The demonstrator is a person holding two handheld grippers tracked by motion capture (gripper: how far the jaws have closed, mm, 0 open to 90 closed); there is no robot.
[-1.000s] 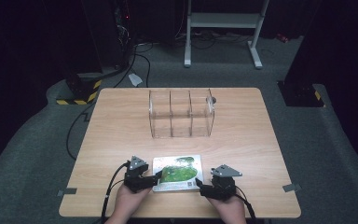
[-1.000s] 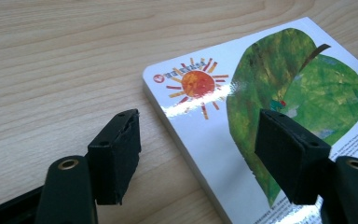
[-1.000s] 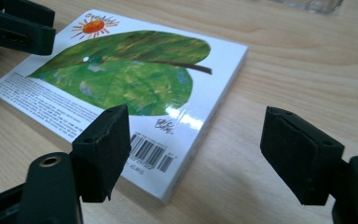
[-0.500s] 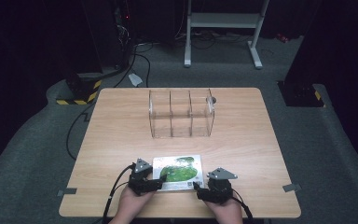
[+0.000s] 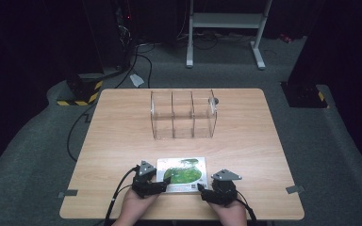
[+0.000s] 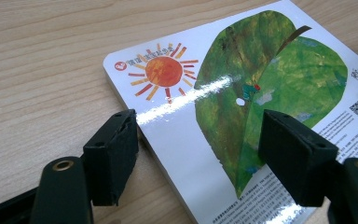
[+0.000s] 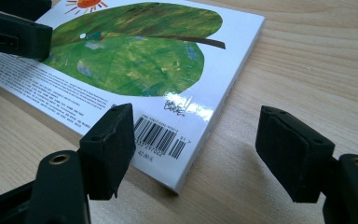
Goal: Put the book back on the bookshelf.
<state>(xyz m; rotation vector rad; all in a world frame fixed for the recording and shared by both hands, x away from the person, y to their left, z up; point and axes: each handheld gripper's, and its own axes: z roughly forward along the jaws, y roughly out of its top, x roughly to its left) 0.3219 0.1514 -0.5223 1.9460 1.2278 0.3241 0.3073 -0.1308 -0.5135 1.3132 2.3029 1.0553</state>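
A picture book (image 5: 183, 173) with a green leaf and an orange sun on its white cover lies flat near the table's front edge. My left gripper (image 5: 161, 181) is at the book's left side. In the left gripper view the book (image 6: 261, 84) runs between the jaws of the left gripper (image 6: 198, 158), which is open, one jaw over the cover and one over bare wood. My right gripper (image 5: 205, 191) is at the book's near right corner. In the right gripper view the right gripper (image 7: 196, 149) is open around the barcode corner of the book (image 7: 135, 60).
A clear acrylic organizer (image 5: 184, 115) with three compartments stands upright at the middle of the wooden table (image 5: 122, 136). The left gripper's jaw (image 7: 14, 35) rests over the far corner of the book in the right gripper view. Dark floor and cables surround the table.
Both hands have drawn slightly back toward the table's near edge while staying at the book's sides. The book has not moved.
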